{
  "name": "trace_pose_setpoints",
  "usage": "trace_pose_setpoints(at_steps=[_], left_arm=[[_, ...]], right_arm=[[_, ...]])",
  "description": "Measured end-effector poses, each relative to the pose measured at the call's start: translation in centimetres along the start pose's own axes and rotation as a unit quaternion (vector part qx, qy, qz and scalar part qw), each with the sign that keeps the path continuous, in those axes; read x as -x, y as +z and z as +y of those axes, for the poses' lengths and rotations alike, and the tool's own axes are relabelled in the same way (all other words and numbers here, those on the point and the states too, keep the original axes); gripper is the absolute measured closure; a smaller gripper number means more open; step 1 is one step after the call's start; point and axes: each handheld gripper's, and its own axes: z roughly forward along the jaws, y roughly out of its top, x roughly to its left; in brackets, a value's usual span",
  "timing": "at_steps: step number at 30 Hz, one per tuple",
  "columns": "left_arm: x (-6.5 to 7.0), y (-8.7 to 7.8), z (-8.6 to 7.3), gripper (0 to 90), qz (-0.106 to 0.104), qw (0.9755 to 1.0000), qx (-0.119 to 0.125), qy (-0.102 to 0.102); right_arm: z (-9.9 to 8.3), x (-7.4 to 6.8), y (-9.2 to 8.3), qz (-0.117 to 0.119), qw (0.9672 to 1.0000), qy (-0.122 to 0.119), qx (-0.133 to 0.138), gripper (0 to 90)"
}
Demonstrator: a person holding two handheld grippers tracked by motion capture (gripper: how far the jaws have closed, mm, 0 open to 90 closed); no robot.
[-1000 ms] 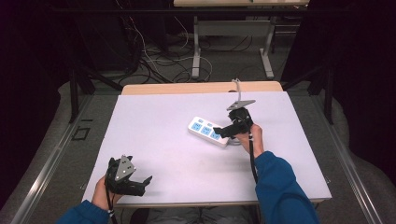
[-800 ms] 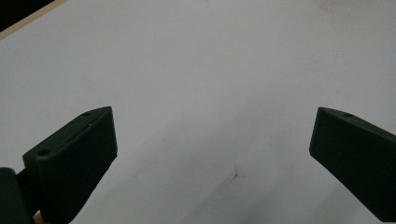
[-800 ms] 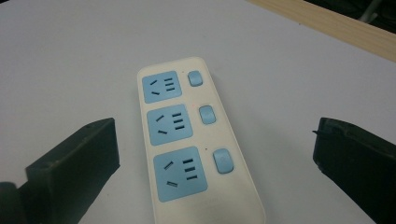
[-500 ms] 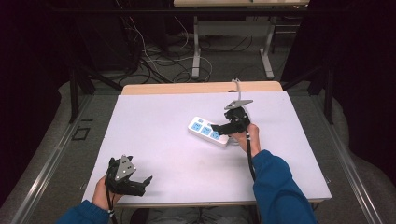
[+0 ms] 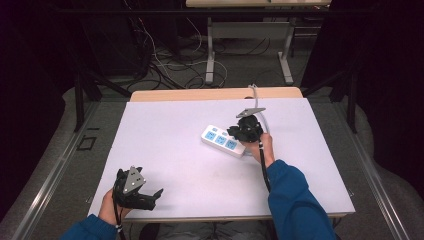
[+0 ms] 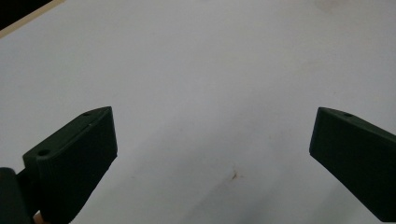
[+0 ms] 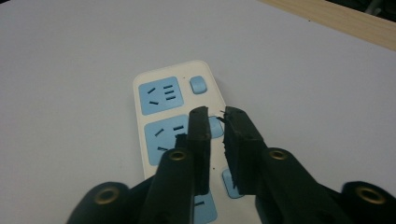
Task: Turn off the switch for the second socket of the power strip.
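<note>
Right hand-held gripper (image 7: pixel 217 114), jaws nearly pressed together, poised over power strip (image 5: pixel 223 140) middle switch, apparently unpressed; left hand-held gripper (image 5: pixel 141 192) spread, idle on surface (image 5: pixel 175 130).

No legible text, labels, brands or numbers; power strip (image 7: pixel 180 140) bears only unmarked blue socket panels and switches.

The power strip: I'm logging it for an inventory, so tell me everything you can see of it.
The white plastic power strip lies flat on the white table, right of centre, set at a slant. It has rounded corners, light blue socket panels and a small blue button beside each. The right tool, nearly closed, hovers at the middle button; contact cannot be told.
</note>
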Motion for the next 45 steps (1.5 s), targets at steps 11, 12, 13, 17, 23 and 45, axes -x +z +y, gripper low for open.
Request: trace_pose_setpoints(at_steps=[11, 12, 13, 17, 23, 45], left_arm=[[0.0, 0.0, 0.0, 0.6, -0.002, 1.0, 0.0, 0.0], [0.0, 0.0, 0.0, 0.6, -0.002, 1.0, 0.001, -0.001], [0.0, 0.0, 0.0, 0.6, -0.002, 1.0, 0.001, -0.001], [-0.1, 0.0, 0.0, 0.6, 0.0, 1.0, 0.0, 0.001], [-0.1, 0.0, 0.0, 0.7, -0.001, 1.0, -0.001, 0.002], [0.0, 0.1, 0.0, 0.6, -0.003, 1.0, 0.0, -0.003]], right_arm=[[-0.2, -0.2, 1.0, -0.019, 0.9998, 0.006, 0.001, 90.0], [-0.2, -0.2, 1.2, -0.015, 0.9999, 0.006, 0.0, 90.0], [-0.2, -0.3, 1.3, -0.022, 0.9998, 0.006, 0.0, 90.0], [-0.3, -0.6, 2.1, -0.024, 0.9997, -0.007, -0.007, 90.0], [-0.4, -0.7, 2.7, -0.028, 0.9995, -0.006, -0.011, 90.0], [-0.7, -0.5, 3.6, -0.041, 0.9991, -0.011, -0.005, 90.0]])
